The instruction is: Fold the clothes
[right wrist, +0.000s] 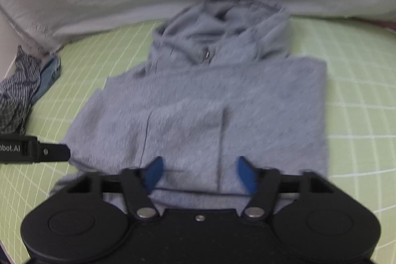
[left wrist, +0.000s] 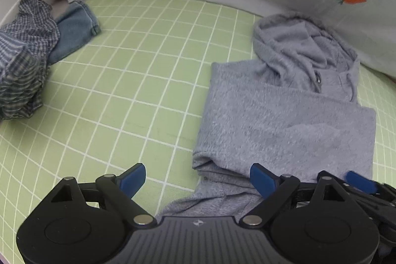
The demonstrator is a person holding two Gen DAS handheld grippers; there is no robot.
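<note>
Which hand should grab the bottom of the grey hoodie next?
Probably the right gripper: its open jaws sit over the middle of the grey hoodie's near hem. The left gripper straddles only its left edge.

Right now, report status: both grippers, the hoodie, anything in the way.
Left gripper open, nothing held. Right gripper part open over the hem, not pinching. Grey hoodie flat on the green mat, sleeves folded in. Checked shirt well aside.
</note>
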